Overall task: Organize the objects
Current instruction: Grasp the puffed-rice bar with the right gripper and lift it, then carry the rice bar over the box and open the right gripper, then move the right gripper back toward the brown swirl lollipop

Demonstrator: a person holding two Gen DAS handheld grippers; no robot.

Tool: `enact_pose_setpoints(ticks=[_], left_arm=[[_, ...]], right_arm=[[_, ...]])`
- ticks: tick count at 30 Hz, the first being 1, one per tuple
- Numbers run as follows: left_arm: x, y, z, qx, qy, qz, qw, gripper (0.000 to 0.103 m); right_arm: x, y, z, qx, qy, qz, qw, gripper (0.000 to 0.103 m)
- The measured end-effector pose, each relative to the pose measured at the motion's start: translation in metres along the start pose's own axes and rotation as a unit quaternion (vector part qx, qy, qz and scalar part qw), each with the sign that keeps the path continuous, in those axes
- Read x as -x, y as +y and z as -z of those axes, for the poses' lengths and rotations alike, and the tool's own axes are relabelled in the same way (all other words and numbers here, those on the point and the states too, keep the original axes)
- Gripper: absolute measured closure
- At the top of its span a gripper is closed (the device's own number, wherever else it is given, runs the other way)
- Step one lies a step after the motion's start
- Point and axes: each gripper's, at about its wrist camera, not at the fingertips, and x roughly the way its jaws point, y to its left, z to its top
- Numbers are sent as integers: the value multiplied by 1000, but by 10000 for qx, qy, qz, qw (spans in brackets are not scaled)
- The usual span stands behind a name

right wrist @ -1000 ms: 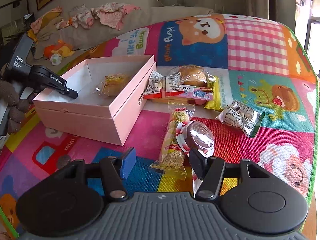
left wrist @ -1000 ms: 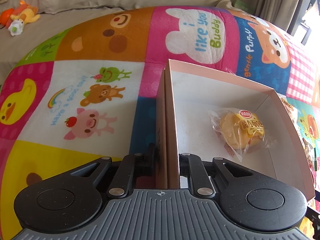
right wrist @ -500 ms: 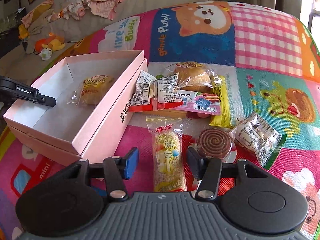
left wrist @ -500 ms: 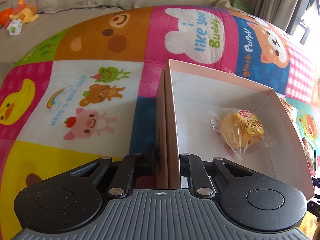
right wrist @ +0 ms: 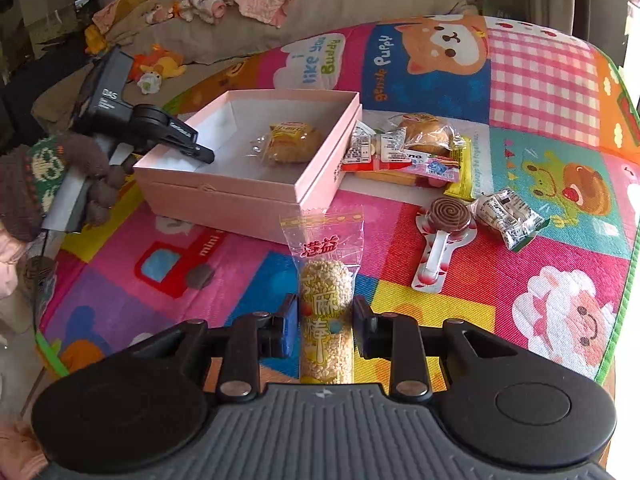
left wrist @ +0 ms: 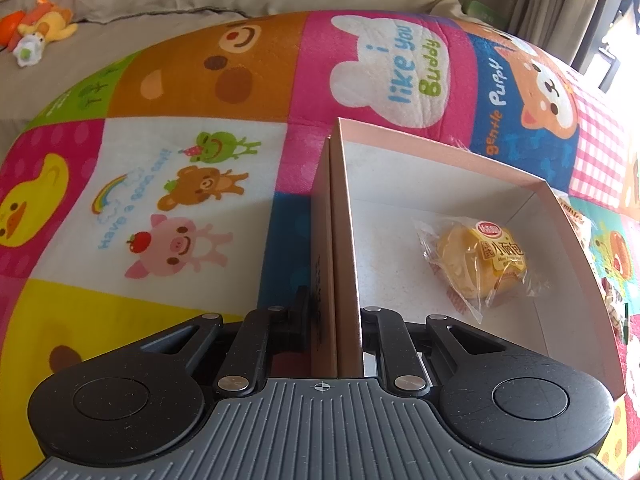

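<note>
Crinkly clear film around a puffed-grain bar (right wrist: 326, 320): judged light, brittle inside, slippery outside. Right tongs (right wrist: 325, 326) have just been closing and now pinch the bar at mid-length, lifted above the mat (right wrist: 560, 208), short of the box (right wrist: 256, 196). Hold looks sensible; harder squeeze risks crushing. Left tongs (left wrist: 335, 320) closed on the box's stiff near wall. One bun (left wrist: 482, 258) lies inside.

Sesame stick packet (right wrist: 326, 312): lower end hidden behind right gripper body. Snack pile (right wrist: 404, 150) near mat's (right wrist: 540, 92) far edge: labels too small to read. Pink box (left wrist: 576, 264): right corner cut off, left wrist view.
</note>
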Motion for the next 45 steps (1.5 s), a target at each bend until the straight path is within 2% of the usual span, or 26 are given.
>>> enact_pose_setpoints(ticks=[4,8,12,15,17,20,23,26,28,30,31,33,36,37,40,42,45], left_arm=[[0,1,0,0,10,29,10000,86],[0,1,0,-19,7,47,10000,86],[0,4,0,6,5,106,9999,85],[0,5,-1,50,19,144,9999,84],[1,5,0,46,24,154,9999,84],[1,5,0,39,23,173,9998,84],[0,6,0,74,17,196,9998,84],[1,6,1,86,-11,199,9998,84],[1,6,1,81,-18,183,9998,84],[1,5,1,60,-27,177,9998,84],[1,5,1,61,-28,177,9998,84],[1,5,2,61,-32,177,9998,84],[1,4,1,60,-35,154,9999,84],[1,4,1,54,-36,148,9999,84],[2,3,2,29,-31,136,9999,84],[1,3,2,20,-27,128,9999,84],[1,3,1,15,-30,122,9999,85]], right_arm=[[25,19,-15,21,-207,-461,9987,76],[36,37,-47,57,-581,-940,9939,76],[30,50,-87,200,-1002,-938,9903,76],[11,54,-117,219,-1094,-923,9895,76],[-13,56,-135,168,-870,-953,9915,76],[-59,55,-153,-102,-172,-1236,9921,76],[-102,57,-165,-265,349,-1341,9900,76],[-143,56,-176,-530,645,-1349,9873,76],[-167,53,-181,-739,759,-1531,9825,75],[-181,51,-186,-873,697,-1594,9809,73],[-183,51,-186,-862,610,-1553,9822,72],[-175,49,-186,-813,348,-1476,9851,62],[-138,39,-173,-580,-154,-1257,9902,52],[-121,35,-163,-455,-384,-1042,9928,45],[-75,22,-118,-190,-982,-157,9949,35],[-56,9,-85,-167,-1155,457,9921,33],[-41,-17,-42,-404,-1151,1251,9846,31]])
